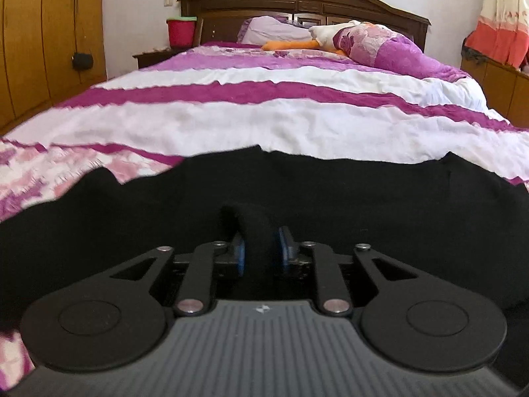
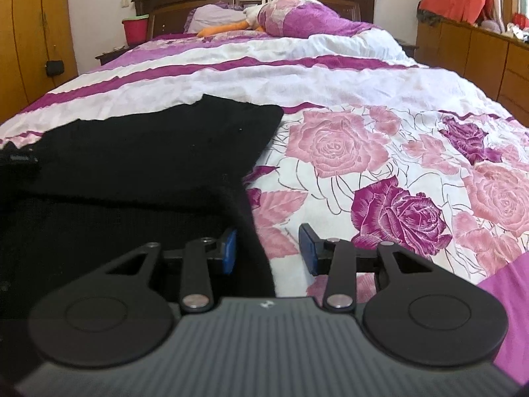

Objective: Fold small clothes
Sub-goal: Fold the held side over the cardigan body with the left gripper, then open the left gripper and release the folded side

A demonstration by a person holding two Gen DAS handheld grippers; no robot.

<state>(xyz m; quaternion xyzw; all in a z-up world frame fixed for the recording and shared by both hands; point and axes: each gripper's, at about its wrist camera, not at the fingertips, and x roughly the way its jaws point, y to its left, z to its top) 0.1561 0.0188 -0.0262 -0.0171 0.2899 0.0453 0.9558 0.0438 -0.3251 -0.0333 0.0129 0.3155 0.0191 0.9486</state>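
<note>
A black garment (image 1: 330, 198) lies spread on the flowered purple and white bedspread (image 1: 264, 125). My left gripper (image 1: 261, 248) is shut on a raised fold of the black garment, which bulges up between the blue pads (image 1: 240, 258). In the right wrist view the same black garment (image 2: 158, 145) lies at the left, with its right edge running down between my fingers. My right gripper (image 2: 268, 248) is open, its blue pads (image 2: 307, 248) wide apart, with the garment's edge against the left pad and bedspread (image 2: 396, 152) under the right one.
A wooden headboard (image 1: 297, 3), pillows (image 1: 373, 46) and an orange and white soft toy (image 1: 291, 44) are at the far end of the bed. A red bucket (image 1: 180, 31) stands on a nightstand at the left. Wooden wardrobes (image 1: 43, 33) line the left wall, and a low wooden cabinet (image 2: 479, 56) the right.
</note>
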